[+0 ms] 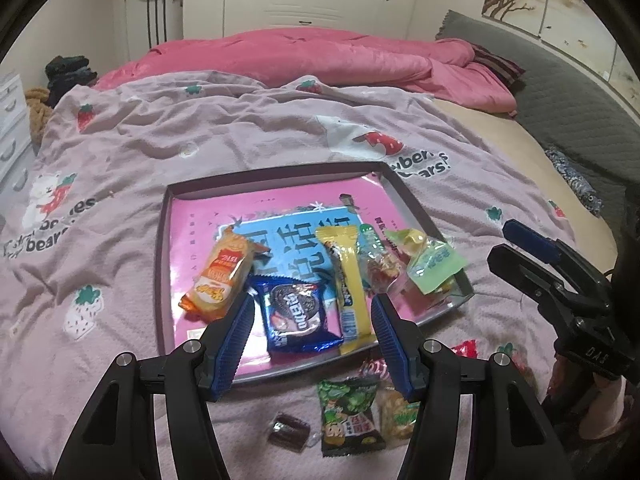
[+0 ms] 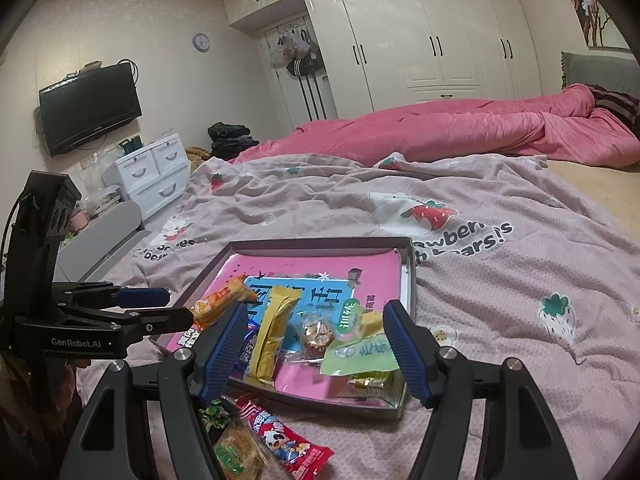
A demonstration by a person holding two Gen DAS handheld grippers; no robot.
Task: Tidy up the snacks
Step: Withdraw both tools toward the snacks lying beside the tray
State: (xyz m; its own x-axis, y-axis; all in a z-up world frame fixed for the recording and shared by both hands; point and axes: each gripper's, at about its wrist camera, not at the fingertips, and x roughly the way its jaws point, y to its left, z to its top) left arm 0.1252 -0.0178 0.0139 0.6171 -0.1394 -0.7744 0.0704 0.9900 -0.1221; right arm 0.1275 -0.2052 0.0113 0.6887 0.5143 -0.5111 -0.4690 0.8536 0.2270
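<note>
A shallow pink-lined tray [image 1: 192, 208] [image 2: 320, 258] lies on the bed. In it are an orange biscuit pack [image 1: 220, 276] [image 2: 218, 300], a blue Oreo pack [image 1: 298, 314], a yellow bar [image 1: 348, 280] [image 2: 274, 332], a clear candy pack [image 1: 378, 268] [image 2: 318, 334] and a green pouch [image 1: 434, 266] [image 2: 360, 354]. On the blanket in front lie a green pea snack [image 1: 350, 416] [image 2: 218, 412], a yellow-green pack [image 1: 400, 414] [image 2: 236, 452], a red pack [image 2: 284, 436] and a brown candy [image 1: 290, 434]. My left gripper [image 1: 312, 316] [image 2: 168, 304] is open and empty above the Oreo pack. My right gripper [image 2: 314, 330] [image 1: 516, 240] is open and empty above the tray's near edge.
The pink strawberry-print blanket [image 1: 120, 152] [image 2: 500, 300] covers the bed, with a pink duvet [image 1: 320, 56] [image 2: 460, 128] behind. A white drawer unit [image 2: 152, 172] and a wall TV [image 2: 90, 108] stand at the left. White wardrobes [image 2: 420, 40] line the far wall.
</note>
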